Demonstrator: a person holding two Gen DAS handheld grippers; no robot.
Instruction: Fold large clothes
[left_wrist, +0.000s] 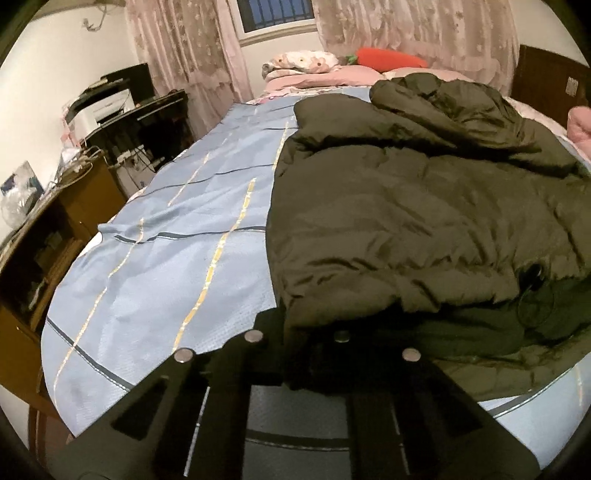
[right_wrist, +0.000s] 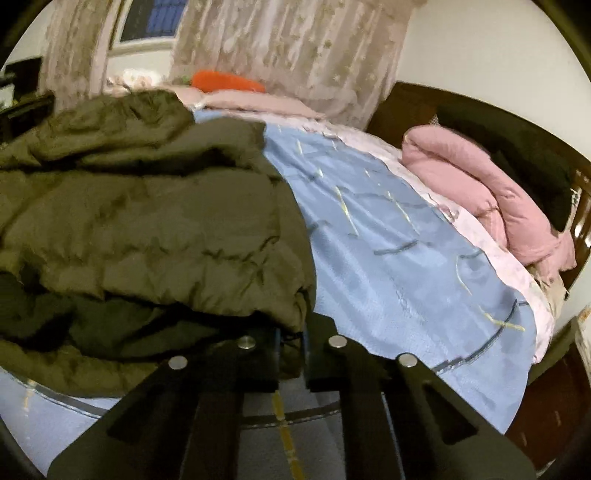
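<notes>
Both the left gripper (left_wrist: 295, 332) and right gripper (right_wrist: 291, 332) clench the near hem of the dark olive quilted puffer jacket (left_wrist: 424, 206), whose slippery, bulky padding may slip free during folding.

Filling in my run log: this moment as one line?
stage: grasp | left hand-held gripper: shut on jacket hem | right hand-held gripper: shut on jacket hem | jacket: on bed
</notes>
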